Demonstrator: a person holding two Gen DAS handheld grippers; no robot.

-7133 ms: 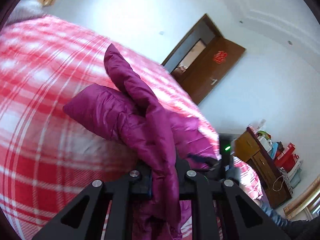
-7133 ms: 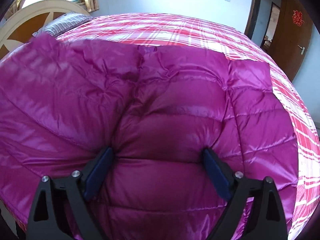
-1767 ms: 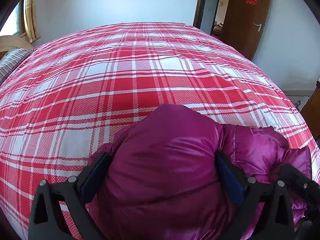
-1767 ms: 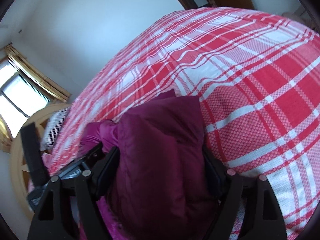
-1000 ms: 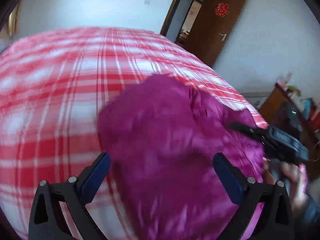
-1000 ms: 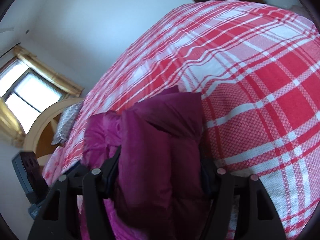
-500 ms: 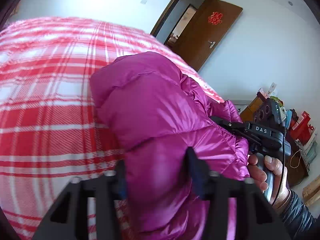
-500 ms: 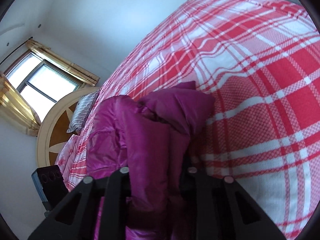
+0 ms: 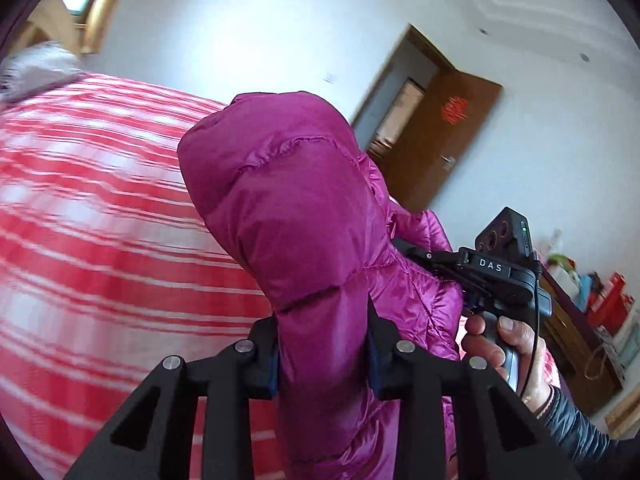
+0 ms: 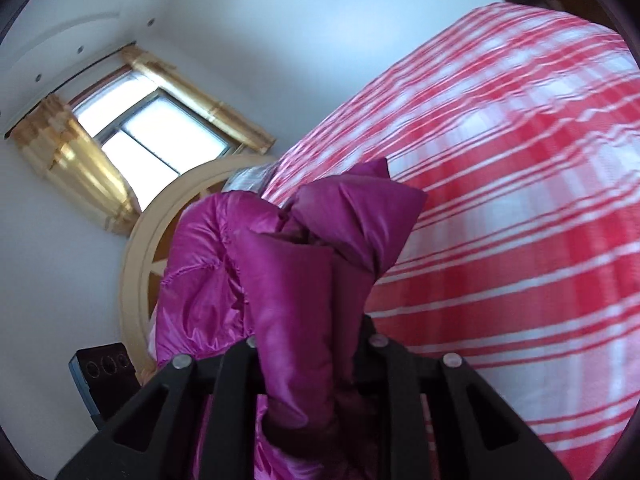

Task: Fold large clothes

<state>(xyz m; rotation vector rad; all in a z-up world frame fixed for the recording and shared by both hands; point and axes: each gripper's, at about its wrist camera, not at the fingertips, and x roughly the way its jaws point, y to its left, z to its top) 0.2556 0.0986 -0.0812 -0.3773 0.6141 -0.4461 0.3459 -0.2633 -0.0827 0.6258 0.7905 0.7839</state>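
Note:
A magenta puffer jacket (image 9: 288,208) hangs bunched between both grippers, lifted above the red plaid bed (image 9: 100,240). In the left wrist view my left gripper (image 9: 324,356) has its jaws closing, and the pads squeeze a thick fold of the jacket between them. A hand (image 9: 500,344) grips the right gripper's handle at the right, and that gripper's fingers are buried in the fabric. In the right wrist view my right gripper (image 10: 308,344) is shut on another bunch of the jacket (image 10: 288,272). The jacket's lower part is hidden below both frames.
The plaid bed (image 10: 520,220) fills most of both views. A round cream headboard (image 10: 136,280) and a window with gold curtains (image 10: 152,136) lie behind it. An open brown door (image 9: 452,140) and a wooden dresser (image 9: 580,340) with coloured boxes stand to the right.
Both grippers went from wide around the jacket to clamped on it. They rose and swung, lifting the jacket off the bed.

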